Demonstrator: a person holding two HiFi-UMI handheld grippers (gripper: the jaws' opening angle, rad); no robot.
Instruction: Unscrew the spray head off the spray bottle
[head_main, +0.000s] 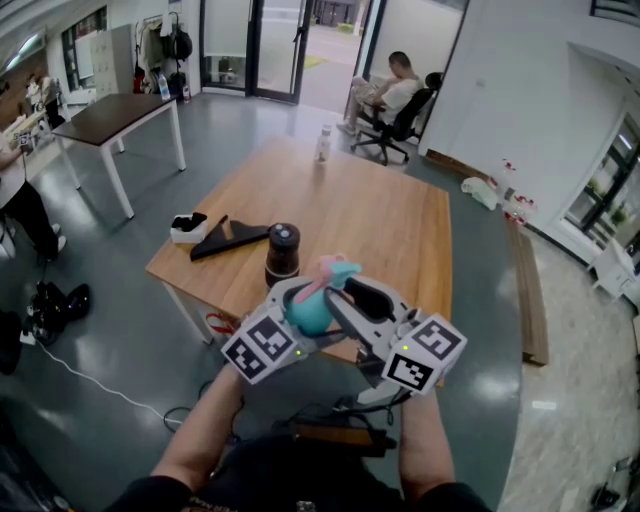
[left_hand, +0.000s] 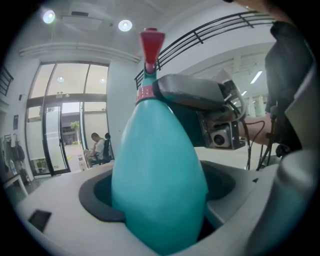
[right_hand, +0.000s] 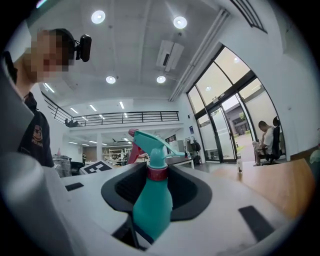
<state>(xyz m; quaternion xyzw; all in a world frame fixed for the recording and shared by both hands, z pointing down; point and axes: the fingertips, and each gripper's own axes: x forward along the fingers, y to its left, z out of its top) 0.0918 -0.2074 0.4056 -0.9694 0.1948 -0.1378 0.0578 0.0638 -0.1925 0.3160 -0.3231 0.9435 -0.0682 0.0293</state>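
Head (right_hand: 152, 144) still sat on the bottle (left_hand: 160, 170) at its red collar (right_hand: 156, 172), so unscrewing was all to do: left gripper (head_main: 292, 310) clamped the body in the air near the bench (head_main: 400, 220) edge, right gripper (right_hand: 157, 185) jaws stood apart around the neck, seemingly not gripping.

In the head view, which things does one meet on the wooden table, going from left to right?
small white box → black wedge-shaped stand → dark cylindrical jar → small bottle near the far edge
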